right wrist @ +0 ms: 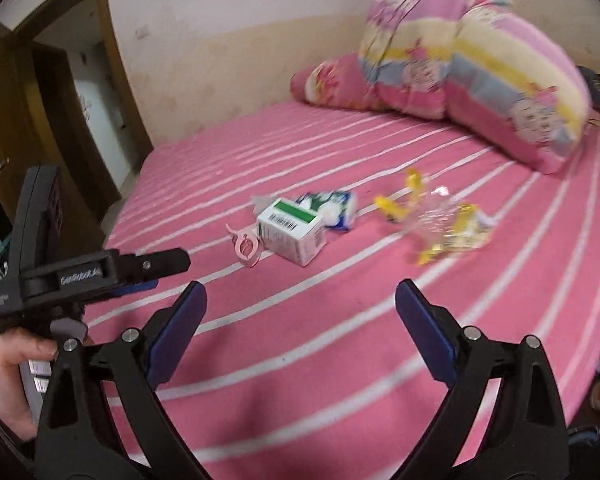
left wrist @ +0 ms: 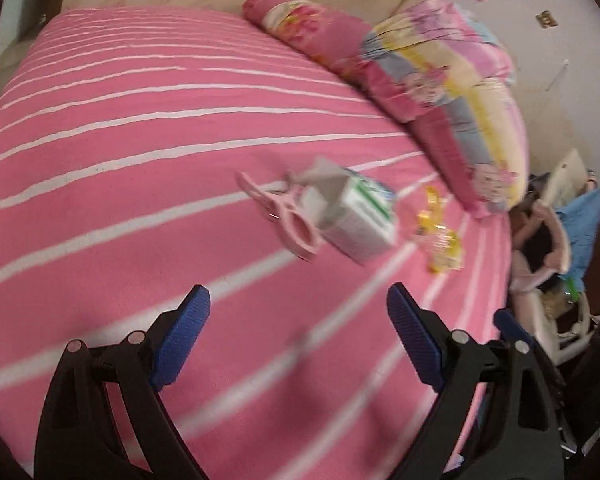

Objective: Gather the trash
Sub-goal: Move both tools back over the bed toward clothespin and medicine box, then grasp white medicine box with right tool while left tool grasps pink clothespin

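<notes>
Trash lies on the pink striped bed (right wrist: 340, 340): a white and green carton (right wrist: 292, 230), a blue and white wrapper (right wrist: 336, 208) behind it, a clear and yellow crumpled wrapper (right wrist: 444, 224), and a pink plastic clip (right wrist: 245, 247). In the left wrist view the carton (left wrist: 356, 220), pink clip (left wrist: 288, 220) and yellow wrapper (left wrist: 440, 236) lie ahead of my left gripper (left wrist: 298, 304), which is open and empty above the bed. My right gripper (right wrist: 300, 300) is open and empty, short of the trash. The left gripper body (right wrist: 92, 276) shows at its left.
A folded multicoloured quilt (right wrist: 480, 76) and a pink pillow (right wrist: 332, 80) sit at the head of the bed by the wall. A doorway (right wrist: 88, 104) lies far left. Clutter and a bag (left wrist: 548, 240) stand beside the bed on the right.
</notes>
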Demonstrator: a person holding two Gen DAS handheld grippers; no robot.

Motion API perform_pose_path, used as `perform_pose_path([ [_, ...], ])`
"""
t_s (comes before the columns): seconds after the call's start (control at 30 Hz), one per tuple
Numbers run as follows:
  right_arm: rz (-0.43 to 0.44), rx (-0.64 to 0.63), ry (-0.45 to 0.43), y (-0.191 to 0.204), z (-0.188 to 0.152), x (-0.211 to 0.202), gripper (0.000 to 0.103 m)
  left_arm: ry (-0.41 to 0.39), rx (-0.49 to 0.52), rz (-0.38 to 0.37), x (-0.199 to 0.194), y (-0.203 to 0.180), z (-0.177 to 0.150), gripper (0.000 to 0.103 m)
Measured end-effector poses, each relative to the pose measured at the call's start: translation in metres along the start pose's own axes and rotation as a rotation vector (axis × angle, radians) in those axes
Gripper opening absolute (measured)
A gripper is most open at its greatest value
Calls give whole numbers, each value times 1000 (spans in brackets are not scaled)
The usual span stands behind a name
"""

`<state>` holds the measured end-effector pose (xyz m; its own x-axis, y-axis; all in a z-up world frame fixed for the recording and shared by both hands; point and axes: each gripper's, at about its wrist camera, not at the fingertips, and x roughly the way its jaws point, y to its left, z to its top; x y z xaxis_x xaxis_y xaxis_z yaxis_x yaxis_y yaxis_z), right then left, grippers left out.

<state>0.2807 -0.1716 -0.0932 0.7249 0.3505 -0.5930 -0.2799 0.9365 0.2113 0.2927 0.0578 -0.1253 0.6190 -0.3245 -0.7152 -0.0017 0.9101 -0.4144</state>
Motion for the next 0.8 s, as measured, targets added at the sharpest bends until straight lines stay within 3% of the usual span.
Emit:
perform_pose_path([
  [0.17, -7, -60, 9, -3, 8, 51, 94, 68, 72, 29, 38, 7, 20, 86],
  [0.43, 24, -38, 112, -25, 21, 110, 94, 113, 153, 65, 83, 3, 41, 85],
  [0.5, 37, -49, 129, -24, 24, 117, 94, 114, 161, 83, 88, 3, 44, 81],
  [0.67, 50, -154, 173, -7, 25, 140, 89, 149, 226, 140, 94, 3, 50, 57],
  [0.8, 61, -200, 208, 1, 28, 155, 80, 181, 261, 141, 94, 7, 53, 49],
])
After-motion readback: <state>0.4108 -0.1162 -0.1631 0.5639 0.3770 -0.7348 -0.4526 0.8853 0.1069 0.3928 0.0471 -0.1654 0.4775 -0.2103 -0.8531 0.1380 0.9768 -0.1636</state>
